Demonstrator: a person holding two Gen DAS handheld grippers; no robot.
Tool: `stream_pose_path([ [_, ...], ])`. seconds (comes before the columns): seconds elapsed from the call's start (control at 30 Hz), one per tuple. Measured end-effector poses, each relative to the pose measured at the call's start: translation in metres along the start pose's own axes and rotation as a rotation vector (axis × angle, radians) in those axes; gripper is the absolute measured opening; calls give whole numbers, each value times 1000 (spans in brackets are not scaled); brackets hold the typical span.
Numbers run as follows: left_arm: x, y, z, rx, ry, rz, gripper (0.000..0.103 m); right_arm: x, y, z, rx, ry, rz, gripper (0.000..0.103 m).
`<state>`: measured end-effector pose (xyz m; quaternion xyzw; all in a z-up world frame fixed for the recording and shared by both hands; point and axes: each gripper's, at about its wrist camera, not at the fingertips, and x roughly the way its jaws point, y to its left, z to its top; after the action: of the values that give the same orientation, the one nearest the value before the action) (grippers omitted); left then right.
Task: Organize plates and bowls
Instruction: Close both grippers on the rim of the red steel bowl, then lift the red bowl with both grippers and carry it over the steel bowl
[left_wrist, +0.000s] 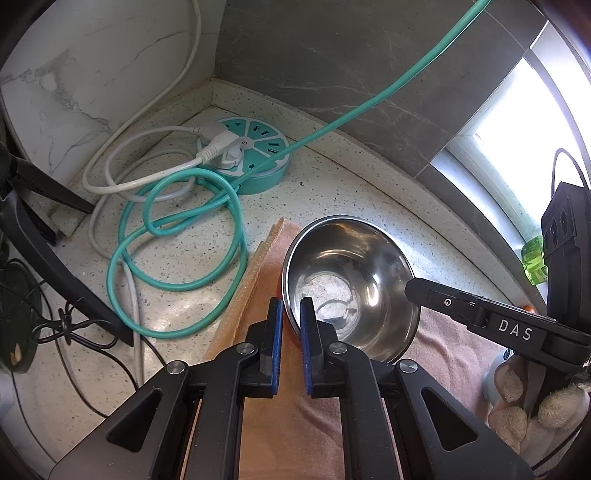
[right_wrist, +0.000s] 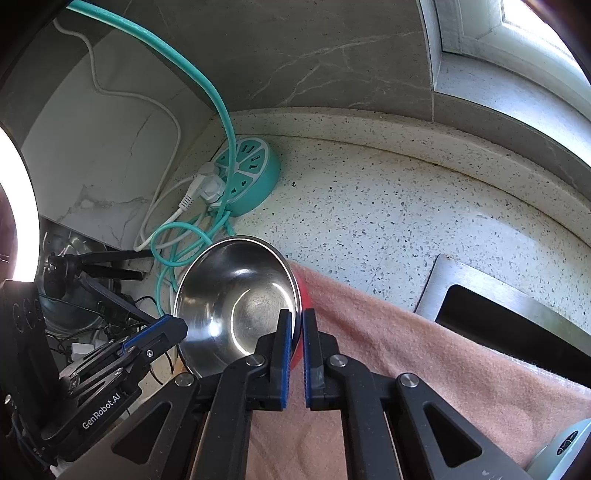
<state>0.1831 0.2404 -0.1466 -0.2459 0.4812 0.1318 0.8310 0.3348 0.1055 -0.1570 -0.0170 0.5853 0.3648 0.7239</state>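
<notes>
Steel bowl (left_wrist: 352, 286), one: stands tilted on a pink cloth (left_wrist: 439, 339) spread over the near part of the speckled worktop (left_wrist: 332, 184). A red underside shows below its rim in the right wrist view (whether that is a second vessel or the bowl's own outer skin I cannot tell).

Left tongs (left_wrist: 291, 314): closed on the bowl's left rim, one blue pad outside the wall, the other inside.

Right tongs (right_wrist: 294, 325): closed on the opposite rim, pads likewise one either side of the wall. In the left wrist view they reach in from the right, touching the rim, with a gloved hand (left_wrist: 532, 413) under them.

Cloth: pink, fuzzy, runs from the near edge out under the bowl; its left border lies folded in a ridge.

Socket hub (left_wrist: 247, 155), teal, round: sits in the far left corner of the worktop where the walls meet, well apart from the bowl. A white plug (left_wrist: 221, 142) is seated in it.

Teal cable (left_wrist: 177, 236): coiled in loops on the worktop between hub and cloth, one length rising to the upper right.

White cable (left_wrist: 122, 177): loops beside the teal one, climbs the left wall.

Metal plate (right_wrist: 495, 295) with a dark opening: flat on the worktop at far right, just beside the cloth.

Window (left_wrist: 524, 122): bright, to the right.
</notes>
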Motion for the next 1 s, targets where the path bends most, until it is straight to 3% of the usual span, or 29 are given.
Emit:
stream_pose_path([
  [0.57, -15, -3, -5, -10, -16, -32, 7, -11, -1, -3, 22, 3, 5, 5],
  [1.0, -42, -13, -16, 7, -51, -67, 7, -45, 5, -19, 26, -20, 13, 5],
])
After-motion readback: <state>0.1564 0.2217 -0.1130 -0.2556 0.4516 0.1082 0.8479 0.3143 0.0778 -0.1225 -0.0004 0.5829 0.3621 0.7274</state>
